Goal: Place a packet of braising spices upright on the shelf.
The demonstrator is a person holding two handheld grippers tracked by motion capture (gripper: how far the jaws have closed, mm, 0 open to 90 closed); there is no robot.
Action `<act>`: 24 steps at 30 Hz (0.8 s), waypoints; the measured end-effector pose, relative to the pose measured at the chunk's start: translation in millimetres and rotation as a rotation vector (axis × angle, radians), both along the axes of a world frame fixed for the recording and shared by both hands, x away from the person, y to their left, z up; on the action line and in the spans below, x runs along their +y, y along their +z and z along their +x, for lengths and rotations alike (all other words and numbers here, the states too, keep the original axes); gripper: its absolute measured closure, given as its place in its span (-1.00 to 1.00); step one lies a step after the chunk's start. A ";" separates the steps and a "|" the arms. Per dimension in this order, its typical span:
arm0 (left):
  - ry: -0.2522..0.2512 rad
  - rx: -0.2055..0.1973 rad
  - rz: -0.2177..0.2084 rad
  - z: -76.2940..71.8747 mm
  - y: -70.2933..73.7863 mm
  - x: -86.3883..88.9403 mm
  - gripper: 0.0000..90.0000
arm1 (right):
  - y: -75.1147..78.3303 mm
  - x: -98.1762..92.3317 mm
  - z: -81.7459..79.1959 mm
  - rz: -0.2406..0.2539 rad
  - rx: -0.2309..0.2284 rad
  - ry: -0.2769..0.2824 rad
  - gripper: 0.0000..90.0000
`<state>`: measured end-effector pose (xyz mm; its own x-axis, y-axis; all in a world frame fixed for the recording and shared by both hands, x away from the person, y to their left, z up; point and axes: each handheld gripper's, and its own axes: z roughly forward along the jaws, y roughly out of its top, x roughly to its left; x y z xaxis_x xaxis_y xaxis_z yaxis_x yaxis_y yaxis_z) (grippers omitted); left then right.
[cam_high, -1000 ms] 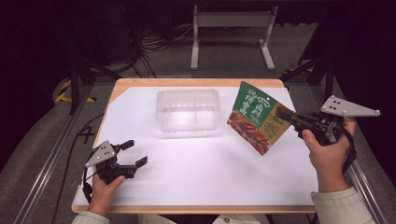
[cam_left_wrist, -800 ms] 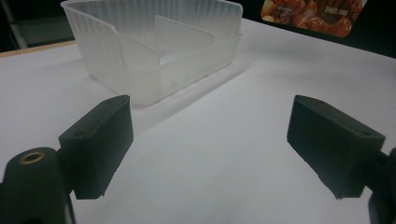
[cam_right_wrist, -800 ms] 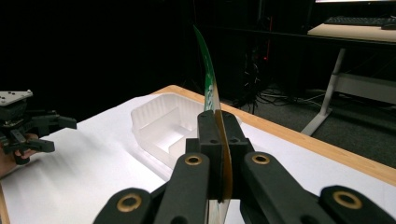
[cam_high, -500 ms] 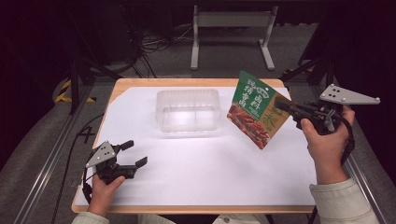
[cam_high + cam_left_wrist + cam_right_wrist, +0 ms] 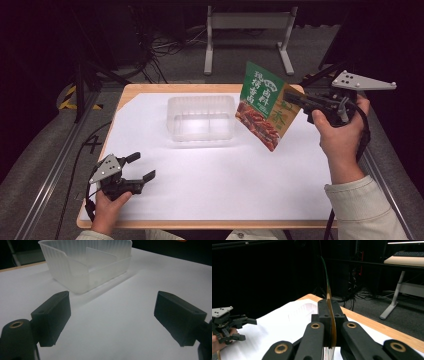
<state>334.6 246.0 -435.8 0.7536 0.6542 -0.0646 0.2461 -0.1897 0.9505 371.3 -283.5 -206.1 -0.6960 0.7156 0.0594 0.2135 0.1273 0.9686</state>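
1. The right gripper (image 5: 292,98) clamped its black jaws flat on one edge of a flat green-and-orange printed food pouch (image 5: 265,107), which hung tilted in the air above the table's far right area, clear of the white paper sheet (image 5: 225,175) that covered the wooden table (image 5: 145,90).

2. Seen edge-on in the right gripper view, the pouch (image 5: 328,302) rose thin and nearly straight from between the closed jaws, which suggested a light, fairly stiff laminated packet that would flex but not flop.

3. Its glossy film was probably slippery; a pinch on the sealed border, as here, looked the safest hold, since a squeeze on the filled middle could crease or burst it.

4. The clear ribbed plastic two-compartment tray (image 5: 201,118) stood empty just left of the pouch, the likely place for it.

5. The left gripper (image 5: 142,167) rested at the near left corner, jaws spread wide with nothing between them; the left gripper view showed the tray (image 5: 87,265) well beyond its pads.
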 end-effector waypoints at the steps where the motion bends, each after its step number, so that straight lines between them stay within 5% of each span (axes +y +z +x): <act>1: 0.001 0.002 -0.003 0.0 -0.1 -0.4 -0.68 | 1.2 2.4 1.6 0.001 0.001 0.003 1.00; 24: -0.023 0.002 -0.006 8.6 0.4 -5.4 -0.67 | 19.8 58.9 43.7 0.024 0.017 0.021 1.00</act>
